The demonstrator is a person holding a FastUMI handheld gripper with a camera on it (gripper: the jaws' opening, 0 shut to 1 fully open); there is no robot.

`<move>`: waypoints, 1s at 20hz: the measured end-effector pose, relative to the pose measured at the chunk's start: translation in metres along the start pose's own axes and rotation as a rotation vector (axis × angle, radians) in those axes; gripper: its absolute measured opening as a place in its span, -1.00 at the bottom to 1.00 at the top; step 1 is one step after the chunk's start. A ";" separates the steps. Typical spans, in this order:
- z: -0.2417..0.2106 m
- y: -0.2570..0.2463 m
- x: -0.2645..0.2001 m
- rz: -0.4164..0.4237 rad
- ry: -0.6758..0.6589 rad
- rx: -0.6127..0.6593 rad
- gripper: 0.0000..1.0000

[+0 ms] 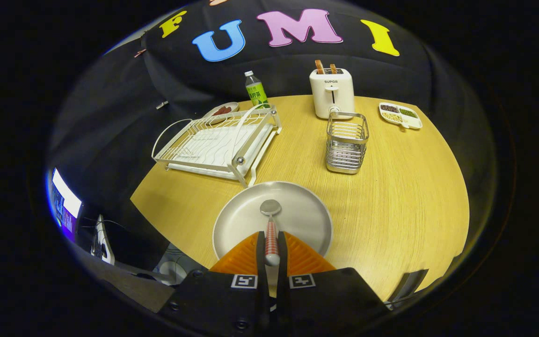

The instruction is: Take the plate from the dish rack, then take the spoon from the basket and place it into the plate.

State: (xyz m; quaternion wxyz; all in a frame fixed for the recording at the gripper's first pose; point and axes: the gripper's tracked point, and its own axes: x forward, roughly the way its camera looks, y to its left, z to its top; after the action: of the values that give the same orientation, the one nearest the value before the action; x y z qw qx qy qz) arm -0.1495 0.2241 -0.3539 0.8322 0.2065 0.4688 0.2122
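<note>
A round grey plate (297, 215) lies flat on the wooden table (400, 206), just ahead of my fingers. My gripper (272, 248) is shut on the spoon (271, 220), gripping its red-and-white checked handle. The spoon's metal bowl reaches forward over the middle of the plate. I cannot tell whether the bowl touches the plate. Beyond the plate to the left stands the white wire dish rack (218, 142), with no dishes in it. The metal wire basket (346, 142) stands beyond the plate to the right.
At the back of the table are a white toaster (331, 91) holding toast, a green-labelled bottle (255, 91), a small dish (222, 111) behind the rack and a divided snack tray (400, 114). A lit screen (66, 199) glows off the table's left side.
</note>
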 end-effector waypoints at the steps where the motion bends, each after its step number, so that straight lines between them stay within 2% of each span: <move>1: -0.003 0.001 0.000 0.001 0.010 -0.005 -0.78; 6: -0.029 -0.013 0.014 -0.069 0.093 -0.028 -0.65; 8: -0.034 -0.019 0.017 -0.096 0.103 -0.017 -0.51; 12: -0.030 -0.025 0.016 -0.126 0.087 -0.013 0.45; 13: -0.026 -0.026 0.014 -0.132 0.075 -0.018 0.80; 14: -0.024 -0.026 0.014 -0.135 0.064 -0.021 0.93; 15: -0.020 -0.026 0.012 -0.135 0.053 -0.019 0.99; 20: 0.013 -0.023 -0.008 -0.133 -0.035 0.022 0.99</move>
State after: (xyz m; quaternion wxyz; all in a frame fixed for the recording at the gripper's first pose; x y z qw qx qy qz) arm -0.1388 0.1991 -0.3545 0.8502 0.1877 0.4693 0.1475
